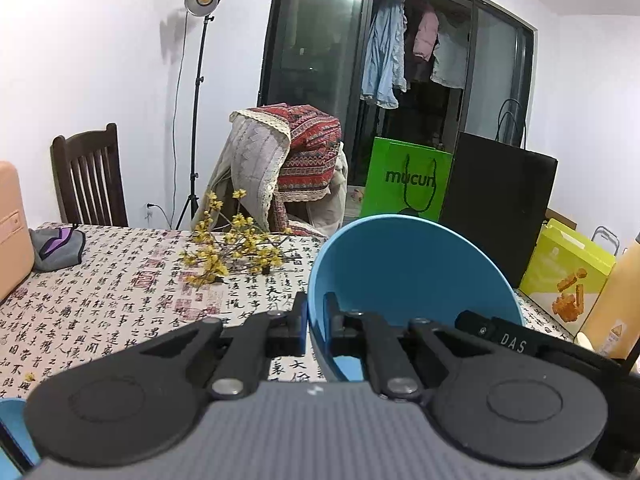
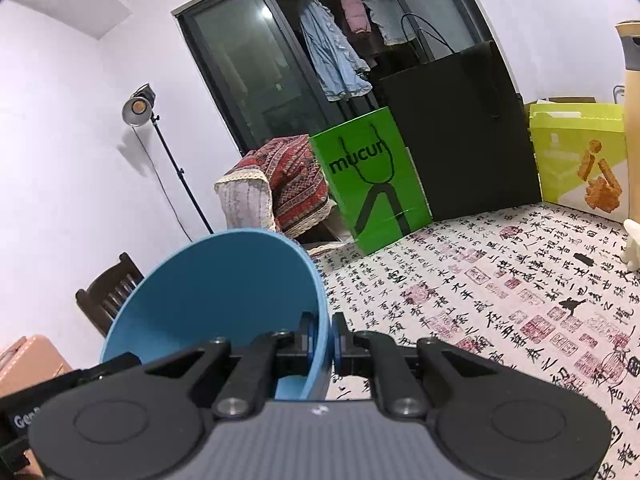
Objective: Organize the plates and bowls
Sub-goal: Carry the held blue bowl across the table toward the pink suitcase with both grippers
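Observation:
A blue bowl hangs above the table, gripped from both sides. In the left wrist view my left gripper is shut on its left rim, one finger inside the wall and one outside. In the right wrist view the same blue bowl fills the left half, and my right gripper is shut on its right rim. The bowl looks empty. Part of another blue dish shows at the bottom left edge, mostly hidden by the gripper body.
The table has a calligraphy-print cloth. On it lie yellow flower sprigs and a grey-purple pouch. A green bag, a black bag, a yellow-green box and an orange bottle stand along the far and right sides.

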`<state>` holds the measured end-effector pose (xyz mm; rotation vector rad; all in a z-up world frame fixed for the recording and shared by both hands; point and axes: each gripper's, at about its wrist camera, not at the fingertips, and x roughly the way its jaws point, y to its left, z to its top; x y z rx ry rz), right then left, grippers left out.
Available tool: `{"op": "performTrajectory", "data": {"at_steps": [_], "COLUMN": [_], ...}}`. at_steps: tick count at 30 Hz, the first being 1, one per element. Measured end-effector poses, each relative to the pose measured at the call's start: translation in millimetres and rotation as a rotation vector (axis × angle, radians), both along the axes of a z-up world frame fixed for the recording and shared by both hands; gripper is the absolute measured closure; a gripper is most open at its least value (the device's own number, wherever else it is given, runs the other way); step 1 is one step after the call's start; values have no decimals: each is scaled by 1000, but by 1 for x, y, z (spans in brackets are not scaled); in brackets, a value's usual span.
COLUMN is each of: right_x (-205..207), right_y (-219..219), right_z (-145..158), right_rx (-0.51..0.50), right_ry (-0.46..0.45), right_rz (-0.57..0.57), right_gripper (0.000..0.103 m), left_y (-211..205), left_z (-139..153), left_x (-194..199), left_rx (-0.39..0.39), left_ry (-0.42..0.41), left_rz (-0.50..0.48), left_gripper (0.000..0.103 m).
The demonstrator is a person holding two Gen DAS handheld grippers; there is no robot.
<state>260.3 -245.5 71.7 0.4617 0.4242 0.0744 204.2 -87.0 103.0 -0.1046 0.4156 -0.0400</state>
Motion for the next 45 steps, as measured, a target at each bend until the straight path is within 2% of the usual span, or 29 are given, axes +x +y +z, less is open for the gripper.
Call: {"op": "performTrajectory", "data": {"at_steps": [30,41,45], "right_x": [-42,-53,-54], "right_y": [64,83,90], "right_z": [5,2,-3], "right_rx": [-24,-29,-18], "right_ry": [-35,-69,-66], "right_rz": [86,130,159], "right_gripper": [94,94,94], "left_y": [71,83,92], "left_z": [-9,-11,-13], "left_x": [-56,-76,-81], "left_rx": [-75,-39,-62], "left_ry": [-23,-71,-81], "left_rz": [65,103,123], "left_gripper": [95,95,95]}}
